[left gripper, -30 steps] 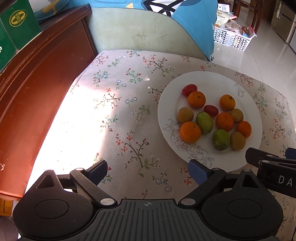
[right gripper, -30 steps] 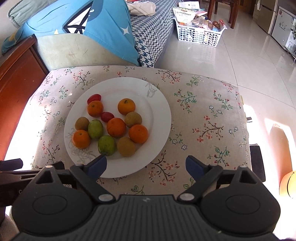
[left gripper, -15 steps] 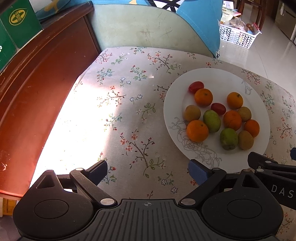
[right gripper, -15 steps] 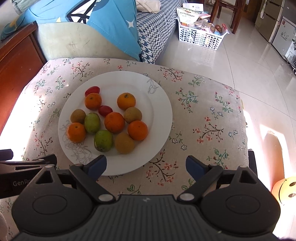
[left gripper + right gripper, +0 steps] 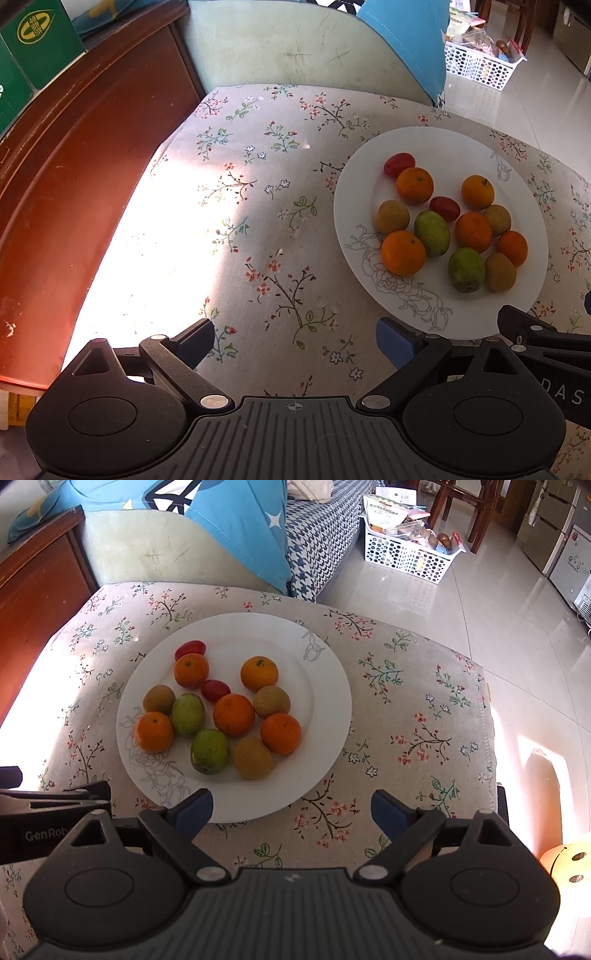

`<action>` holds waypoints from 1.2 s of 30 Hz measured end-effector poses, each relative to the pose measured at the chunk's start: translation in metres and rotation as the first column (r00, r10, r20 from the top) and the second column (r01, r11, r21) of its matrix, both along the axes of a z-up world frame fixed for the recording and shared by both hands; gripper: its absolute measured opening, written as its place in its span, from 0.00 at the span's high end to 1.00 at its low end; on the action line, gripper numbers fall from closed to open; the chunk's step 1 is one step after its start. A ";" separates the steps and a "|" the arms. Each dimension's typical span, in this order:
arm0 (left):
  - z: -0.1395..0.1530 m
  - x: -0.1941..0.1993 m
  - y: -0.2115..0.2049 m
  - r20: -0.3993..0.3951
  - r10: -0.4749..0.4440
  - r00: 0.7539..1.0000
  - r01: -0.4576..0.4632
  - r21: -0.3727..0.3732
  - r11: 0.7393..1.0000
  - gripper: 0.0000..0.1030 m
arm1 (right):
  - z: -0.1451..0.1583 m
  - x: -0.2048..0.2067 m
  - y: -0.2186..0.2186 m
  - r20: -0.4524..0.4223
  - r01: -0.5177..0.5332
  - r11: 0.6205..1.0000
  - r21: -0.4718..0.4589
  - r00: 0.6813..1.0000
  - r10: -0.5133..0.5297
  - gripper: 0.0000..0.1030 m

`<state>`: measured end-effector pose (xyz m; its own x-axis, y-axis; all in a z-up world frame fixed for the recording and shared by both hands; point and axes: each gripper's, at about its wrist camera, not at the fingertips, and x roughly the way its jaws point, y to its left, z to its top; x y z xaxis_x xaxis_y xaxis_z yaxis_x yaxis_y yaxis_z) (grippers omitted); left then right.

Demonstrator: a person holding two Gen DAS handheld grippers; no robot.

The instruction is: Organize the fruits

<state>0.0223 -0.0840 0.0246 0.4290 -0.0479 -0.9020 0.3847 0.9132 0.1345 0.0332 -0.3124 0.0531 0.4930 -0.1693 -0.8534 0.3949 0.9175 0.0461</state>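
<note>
A white plate [image 5: 325, 686] [image 5: 517, 177] on the floral cloth carries several oranges, such as the middle one [image 5: 233, 715] [image 5: 473, 232], three brown kiwis [image 5: 253, 757], two green mangoes [image 5: 209, 751] [image 5: 466, 269] and two red cherry tomatoes [image 5: 215, 690] [image 5: 444, 208]. My right gripper [image 5: 291, 810] hovers open over the plate's near rim with nothing between its fingers. My left gripper [image 5: 295, 339] stands open above bare cloth, to the left of the plate, and holds nothing. Each gripper's body shows at the edge of the other's view.
A floral cloth [image 5: 258, 229] covers the cushioned seat. A dark red wooden cabinet [image 5: 74, 177] flanks its left side, with green boxes [image 5: 40, 40] on top. Behind are a pale cushion [image 5: 147, 550] and blue fabric [image 5: 240, 528]. A white basket [image 5: 410, 554] stands on the tiled floor.
Both views have tilted a little: the plate sits lower in each picture than a second ago, and in the left wrist view further right. No fruit has moved and both grippers stay open.
</note>
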 end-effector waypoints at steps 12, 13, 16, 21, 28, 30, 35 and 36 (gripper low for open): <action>-0.002 -0.002 0.007 0.004 -0.015 1.000 0.015 0.020 1.000 0.07 | -0.005 0.003 0.011 -0.021 -0.053 0.998 -0.027 0.998 0.053 0.10; -0.003 -0.002 0.007 0.006 -0.017 1.000 0.017 0.023 1.000 0.07 | -0.006 0.003 0.011 -0.020 -0.057 0.998 -0.029 0.998 0.057 0.10; -0.003 -0.003 0.008 0.011 -0.018 1.000 0.017 0.028 0.999 0.07 | -0.005 0.004 0.014 -0.016 -0.068 0.997 -0.035 0.998 0.068 0.10; -0.003 -0.003 0.012 0.014 -0.017 1.000 0.017 0.029 0.999 0.07 | -0.007 0.004 0.021 -0.011 -0.093 0.995 -0.046 0.996 0.093 0.10; -0.005 -0.009 0.023 0.025 -0.017 1.000 0.016 0.046 0.999 0.07 | -0.009 0.004 0.034 -0.002 -0.146 0.988 -0.058 0.989 0.146 0.10; -0.005 -0.010 0.026 0.033 -0.015 0.999 0.013 0.049 0.999 0.07 | -0.009 0.004 0.038 0.007 -0.162 0.985 -0.058 0.987 0.163 0.08; -0.001 -0.014 0.043 0.054 0.005 0.999 -0.007 0.033 0.999 0.07 | -0.008 0.002 0.050 0.025 -0.231 0.971 -0.063 0.972 0.233 0.08; 0.000 -0.015 0.046 0.058 0.009 0.998 -0.011 0.028 1.000 0.07 | -0.008 0.001 0.052 0.029 -0.246 0.967 -0.066 0.968 0.248 0.08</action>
